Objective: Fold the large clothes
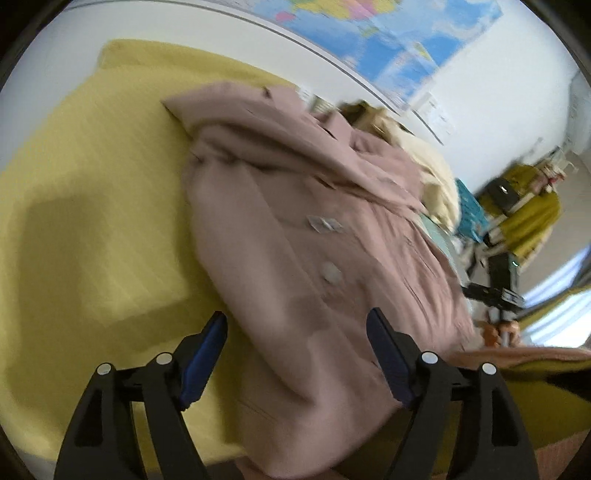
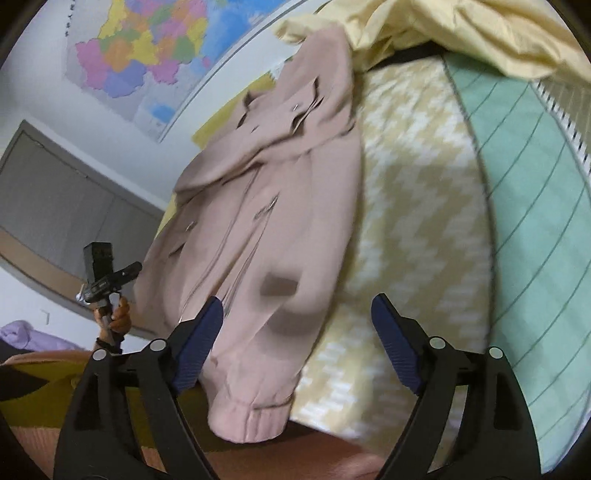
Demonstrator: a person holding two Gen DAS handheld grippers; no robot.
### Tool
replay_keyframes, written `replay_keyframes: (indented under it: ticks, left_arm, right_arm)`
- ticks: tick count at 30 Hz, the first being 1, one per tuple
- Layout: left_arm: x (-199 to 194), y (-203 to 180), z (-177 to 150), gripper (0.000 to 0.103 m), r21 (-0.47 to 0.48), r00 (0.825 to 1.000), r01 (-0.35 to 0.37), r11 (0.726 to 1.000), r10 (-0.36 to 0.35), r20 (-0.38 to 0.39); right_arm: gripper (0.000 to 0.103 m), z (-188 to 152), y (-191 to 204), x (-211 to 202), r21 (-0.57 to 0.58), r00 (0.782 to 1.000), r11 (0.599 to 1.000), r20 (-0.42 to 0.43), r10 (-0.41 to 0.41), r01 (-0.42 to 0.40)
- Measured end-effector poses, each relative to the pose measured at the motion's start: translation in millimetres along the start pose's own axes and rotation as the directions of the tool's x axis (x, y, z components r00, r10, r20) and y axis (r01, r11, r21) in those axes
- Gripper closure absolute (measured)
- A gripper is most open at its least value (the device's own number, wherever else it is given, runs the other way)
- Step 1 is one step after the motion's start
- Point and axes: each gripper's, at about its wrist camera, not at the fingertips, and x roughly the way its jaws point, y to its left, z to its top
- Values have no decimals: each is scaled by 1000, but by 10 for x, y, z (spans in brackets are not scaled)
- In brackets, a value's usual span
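A dusty pink jacket [image 1: 295, 229] lies spread on a yellow bed cover [image 1: 92, 184], its hem hanging over the near edge. My left gripper [image 1: 297, 321] is open and empty, just above the jacket's lower part. In the right wrist view the same jacket [image 2: 266, 206] lies lengthwise, a ribbed cuff [image 2: 251, 417] dangling at the bed's edge. My right gripper [image 2: 297, 310] is open and empty, hovering over the jacket's lower sleeve. The other gripper [image 2: 107, 280] shows at the left, held in a hand.
A zigzag yellow-white sheet [image 2: 413, 206] and a green striped cloth [image 2: 524, 192] lie right of the jacket. A cream garment [image 2: 461, 29] is piled at the far end. A map [image 2: 147, 48] hangs on the wall. A yellow chair [image 1: 528, 218] stands beyond the bed.
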Motion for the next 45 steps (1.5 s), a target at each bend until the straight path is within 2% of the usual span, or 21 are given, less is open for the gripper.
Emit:
replay_keyframes:
  ticks: [8, 11, 12, 14, 15, 16, 19, 23, 25, 26, 27, 28, 30, 33, 35, 36, 37, 38, 39, 42, 45]
  left_arm:
    - [303, -316, -163, 11, 39, 998, 58, 998, -57, -28]
    - [386, -319, -71, 11, 7, 997, 71, 997, -71, -10]
    - [416, -321, -38, 13, -14, 997, 72, 997, -72, 4]
    - [438, -305, -10, 38, -46, 999, 43, 998, -42, 13]
    - [474, -284, 7, 67, -73, 1000, 1, 997, -1, 4]
    - [471, -247, 8, 94, -91, 1000, -29, 995, 29, -3]
    - [329, -143, -1, 100, -165, 999, -42, 985, 45, 17]
    - [16, -133, -17, 100, -172, 994, -43, 984, 59, 89]
    - [13, -64, -22, 89, -187, 995, -59, 981, 71, 62]
    - [47, -31, -31, 82, -184, 996, -73, 980, 83, 44]
    - [87, -15, -40, 67, -174, 990, -129, 976, 135, 26]
    - [135, -18, -56, 59, -150, 983, -180, 972, 184, 14]
    - [133, -88, -65, 41, -112, 987, -154, 982, 157, 25]
    - [143, -170, -79, 21, -82, 991, -129, 988, 132, 27]
    - [202, -272, -87, 18, -32, 985, -167, 985, 168, 28]
    - [227, -302, -88, 23, -19, 982, -185, 983, 185, 28]
    - [242, -324, -82, 55, -22, 980, -195, 981, 196, 30]
    - [258, -299, -81, 80, -47, 984, -176, 983, 177, 11]
    - [301, -240, -88, 99, -90, 987, -163, 982, 163, -16]
    - [168, -180, -89, 101, -154, 979, -193, 969, 202, 43]
    - [-236, -270, -41, 102, -177, 978, -106, 978, 135, 157]
  right_arm:
    - [15, -151, 236, 181, -69, 993, 991, 2, 118, -118]
    - [22, -169, 322, 280, -94, 989, 985, -3, 146, -145]
    - [33, -172, 339, 322, -91, 989, 984, -8, 151, -151]
    - [50, -168, 366, 429, -80, 983, 980, -22, 181, -183]
    - [72, -172, 348, 459, -63, 979, 978, -30, 199, -201]
    - [83, -163, 319, 499, -35, 977, 976, -36, 212, -213]
    - [92, -194, 243, 432, 7, 964, 965, -13, 264, -264]
    - [96, -228, 242, 98, -1, 937, 939, 59, 344, -344]
    - [89, -231, 248, 56, -21, 950, 951, 48, 310, -309]
    - [79, -241, 239, 69, -19, 951, 952, 35, 307, -306]
    - [66, -273, 233, 105, -24, 954, 954, 10, 299, -299]
    - [61, -295, 237, 139, -26, 960, 959, -4, 281, -281]
    - [53, -339, 239, 202, -28, 964, 964, -24, 264, -265]
    - [49, -358, 228, 208, -33, 963, 962, -12, 270, -271]
    - [49, -353, 244, 217, -42, 963, 962, -7, 268, -268]
    - [59, -351, 243, 240, -42, 964, 963, -7, 265, -265]
    - [70, -332, 254, 279, -34, 967, 966, -10, 256, -256]
    - [93, -321, 232, 299, -17, 966, 966, -10, 259, -259]
    - [96, -306, 241, 309, -4, 960, 960, 3, 281, -281]
    - [99, -277, 287, 145, -8, 937, 938, 60, 345, -345]
    - [100, -260, 464, -112, -60, 914, 920, 107, 392, -387]
